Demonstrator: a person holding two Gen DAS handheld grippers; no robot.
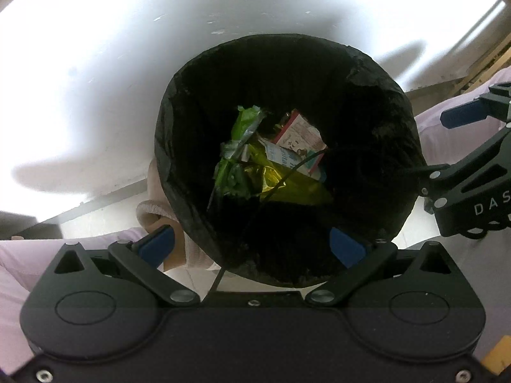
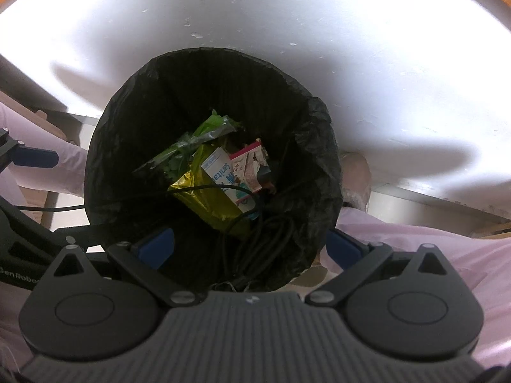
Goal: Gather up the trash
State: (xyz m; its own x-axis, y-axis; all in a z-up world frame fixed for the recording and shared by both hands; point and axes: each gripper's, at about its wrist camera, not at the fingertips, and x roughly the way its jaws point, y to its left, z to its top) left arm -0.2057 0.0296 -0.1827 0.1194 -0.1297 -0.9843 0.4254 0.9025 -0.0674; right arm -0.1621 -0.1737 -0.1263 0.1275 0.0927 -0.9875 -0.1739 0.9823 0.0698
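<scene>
Both the left hand-held gripper (image 1: pixel 252 245) and the right hand-held gripper (image 2: pixel 250 247) hang with blue fingers spread apart, empty, directly above the round black-lined trash bin (image 2: pixel 121 166), where a green wrapper (image 2: pixel 191 140), yellow foil bag (image 2: pixel 204 198) and small cartons (image 2: pixel 223 172) lie.

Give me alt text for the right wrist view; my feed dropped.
A bin lined with a black bag fills the middle of the view, holding a green wrapper, a yellow foil packet and two small cartons. The right gripper hangs open and empty above its near rim, with the left gripper at the left edge.
</scene>
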